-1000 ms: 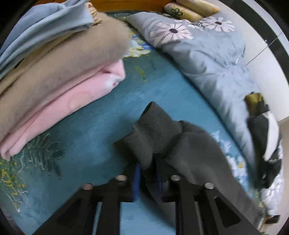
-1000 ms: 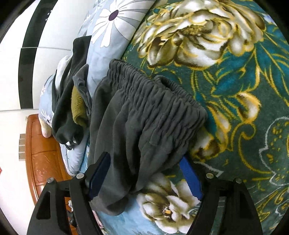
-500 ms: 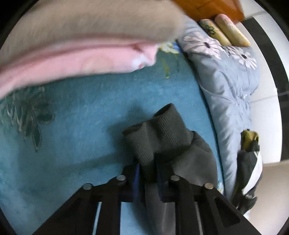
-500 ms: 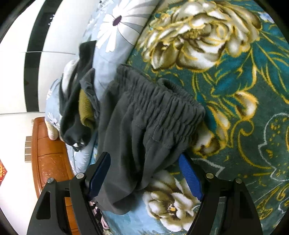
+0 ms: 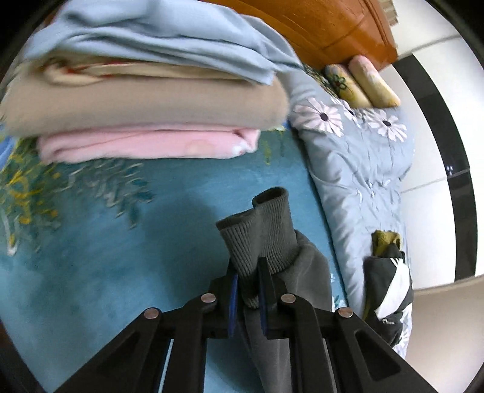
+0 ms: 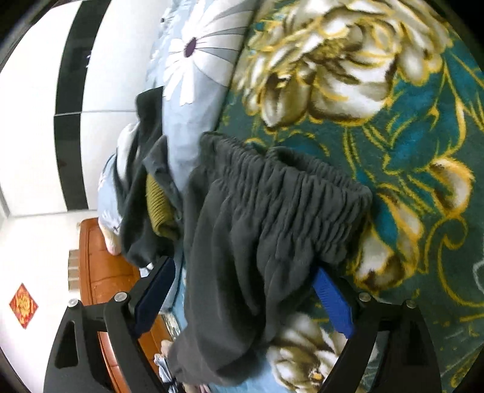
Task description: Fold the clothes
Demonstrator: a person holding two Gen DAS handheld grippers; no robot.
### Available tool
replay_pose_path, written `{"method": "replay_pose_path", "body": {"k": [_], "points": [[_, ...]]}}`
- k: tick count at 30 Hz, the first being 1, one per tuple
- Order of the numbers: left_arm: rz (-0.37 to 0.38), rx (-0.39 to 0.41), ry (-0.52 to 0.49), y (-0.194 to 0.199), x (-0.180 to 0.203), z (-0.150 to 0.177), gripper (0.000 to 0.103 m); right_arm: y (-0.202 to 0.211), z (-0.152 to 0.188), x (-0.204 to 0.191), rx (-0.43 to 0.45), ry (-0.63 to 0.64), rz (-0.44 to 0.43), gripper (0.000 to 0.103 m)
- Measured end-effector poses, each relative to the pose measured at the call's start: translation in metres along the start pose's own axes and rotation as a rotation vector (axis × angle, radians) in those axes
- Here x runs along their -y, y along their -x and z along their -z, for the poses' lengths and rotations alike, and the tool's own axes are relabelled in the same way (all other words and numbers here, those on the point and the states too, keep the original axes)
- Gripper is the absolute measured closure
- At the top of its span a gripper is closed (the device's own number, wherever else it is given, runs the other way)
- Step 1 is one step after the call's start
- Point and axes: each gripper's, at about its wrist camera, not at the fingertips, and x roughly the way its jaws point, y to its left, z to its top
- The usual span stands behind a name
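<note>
Left claw [image 5: 246, 290]: clenched on the ribbed ankle cuff [image 5: 260, 232] of a pair of dark grey sweatpants, seen in the left wrist view at 6 o'clock. The cuff is held bunched between the blue pads, and it appears lifted above the teal bedspread [image 5: 106, 257], judging by the shadow cast beneath it at 9 o'clock of the cuff. The trouser leg [image 5: 311, 281] trails back towards 5 o'clock.

Right claw [image 6: 242, 299]: released, jaws spread wide; the sweatpants [image 6: 248, 241] lie between the blue pads but are not pinched. The gathered elastic waistband [image 6: 290, 187] is spread across the flowered bedspread [image 6: 408, 151] just ahead, towards 12 o'clock.

Farther, left wrist view: a stack of folded items is noted at 10 to 12 o'clock, comprising a pink layer [image 5: 145, 145] at the bottom, a beige layer [image 5: 145, 105] above it, and a light blue layer [image 5: 157, 39] on top. A grey-blue daisy-print quilt [image 5: 363, 157] is rolled along the bed edge at 2 o'clock, with two bolsters [image 5: 360, 81] and a wooden headboard [image 5: 332, 24] beyond.

Unfolded remainder: a crumpled heap of dark, white and olive clothing [image 5: 387, 272] rests on the quilt at 4 o'clock.

Progress, as judged: several items are already folded and stacked; the sweatpants are mid-fold, not yet doubled flat; the heap is still untouched. The task is taken to be past halfway but unfinished.
</note>
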Motion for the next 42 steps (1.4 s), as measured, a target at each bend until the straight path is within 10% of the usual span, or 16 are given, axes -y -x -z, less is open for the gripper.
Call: {"method": "replay_pose_path", "body": {"k": [3, 6, 15, 22, 33, 42], "points": [[-0.003, 0.030, 0.025, 0.012, -0.008, 0.000, 0.093, -0.004, -0.003, -0.010, -0.010, 0.024, 0.049, 0.015], [-0.019, 0.041, -0.006, 0.024, -0.003, 0.000, 0.093, -0.007, -0.010, -0.022, -0.023, 0.065, 0.123, 0.065], [0.060, 0.046, -0.072, 0.035, 0.011, 0.004, 0.093, 0.028, -0.012, -0.062, 0.000, 0.281, 0.052, 0.089], [0.158, -0.002, -0.133, 0.025, 0.047, -0.008, 0.093, 0.025, -0.009, -0.021, -0.019, 0.178, 0.094, 0.089], [-0.014, -0.106, -0.154, -0.047, -0.019, -0.004, 0.092, 0.011, -0.011, -0.031, -0.058, 0.198, 0.218, 0.086], [0.003, -0.116, -0.095, -0.065, -0.049, -0.008, 0.064, 0.008, -0.002, -0.035, -0.060, 0.212, 0.284, 0.084]]}}
